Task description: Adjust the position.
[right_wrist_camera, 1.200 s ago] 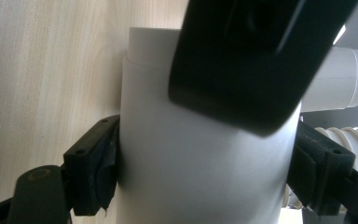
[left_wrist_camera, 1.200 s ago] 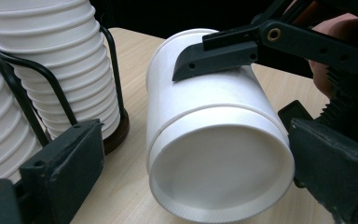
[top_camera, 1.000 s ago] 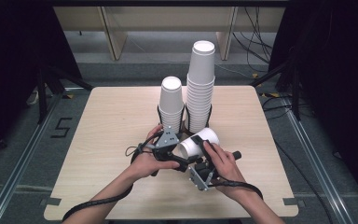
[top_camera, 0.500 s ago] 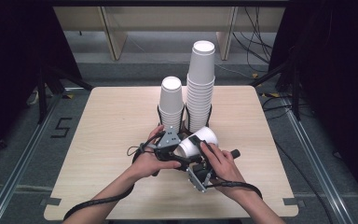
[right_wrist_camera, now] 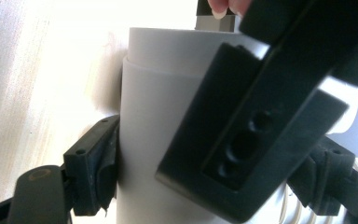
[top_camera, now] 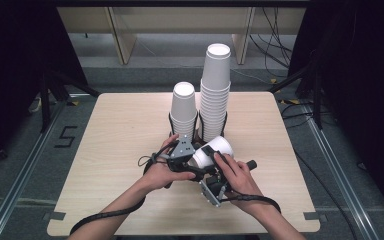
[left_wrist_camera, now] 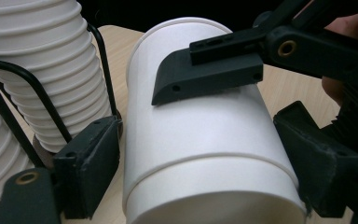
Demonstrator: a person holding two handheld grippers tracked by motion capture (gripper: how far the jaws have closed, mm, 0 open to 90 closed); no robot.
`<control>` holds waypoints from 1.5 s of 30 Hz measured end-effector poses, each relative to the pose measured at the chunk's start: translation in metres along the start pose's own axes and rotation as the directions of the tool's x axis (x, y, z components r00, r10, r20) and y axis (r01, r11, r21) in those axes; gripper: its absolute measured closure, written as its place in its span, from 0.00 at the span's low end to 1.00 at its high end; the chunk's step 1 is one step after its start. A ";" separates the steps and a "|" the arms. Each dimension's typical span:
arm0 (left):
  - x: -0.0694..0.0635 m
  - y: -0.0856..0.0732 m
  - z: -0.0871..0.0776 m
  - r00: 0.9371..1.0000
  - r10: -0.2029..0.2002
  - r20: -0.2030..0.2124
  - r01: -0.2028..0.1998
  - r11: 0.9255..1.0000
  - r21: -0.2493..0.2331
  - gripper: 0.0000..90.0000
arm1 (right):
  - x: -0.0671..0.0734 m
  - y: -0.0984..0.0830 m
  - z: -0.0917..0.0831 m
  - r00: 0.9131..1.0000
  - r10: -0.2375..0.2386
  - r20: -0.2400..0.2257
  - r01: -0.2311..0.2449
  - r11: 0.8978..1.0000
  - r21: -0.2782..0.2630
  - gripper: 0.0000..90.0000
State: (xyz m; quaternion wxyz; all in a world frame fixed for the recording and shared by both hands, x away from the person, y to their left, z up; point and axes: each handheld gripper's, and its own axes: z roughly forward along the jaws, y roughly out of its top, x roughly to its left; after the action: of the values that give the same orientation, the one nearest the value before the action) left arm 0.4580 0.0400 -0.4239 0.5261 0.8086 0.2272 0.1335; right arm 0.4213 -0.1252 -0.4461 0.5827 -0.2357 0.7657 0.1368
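Observation:
A white paper cup lies on its side just above the table, in front of the two cup stacks. Both grippers hold it. My left gripper comes in from the left; its jaws have just been closing. In the left gripper view the pads now press the cup near its rim end. My right gripper reaches from the near side and is shut across the same cup. One of its jaws lies over the cup's upper side in the left gripper view.
A short stack of paper cups and a taller stack stand in black wire holders at the middle of the wooden table. The short stack is close beside the left jaw. Cables run on the floor behind.
The left gripper's jaws have closed in onto the lying cup. Both hands and the cup have stayed where they were.

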 end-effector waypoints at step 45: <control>0.000 -0.002 -0.001 1.000 0.022 -0.016 -0.022 1.000 -0.005 0.24 | -0.002 0.003 0.002 0.998 -0.056 -0.013 0.056 0.998 0.000 0.16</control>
State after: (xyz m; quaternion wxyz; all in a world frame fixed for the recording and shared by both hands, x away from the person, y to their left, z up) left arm 0.4575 0.0413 -0.4250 0.5249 0.8085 0.2223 0.1463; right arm 0.4217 -0.1216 -0.4452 0.5813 -0.2581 0.7625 0.1187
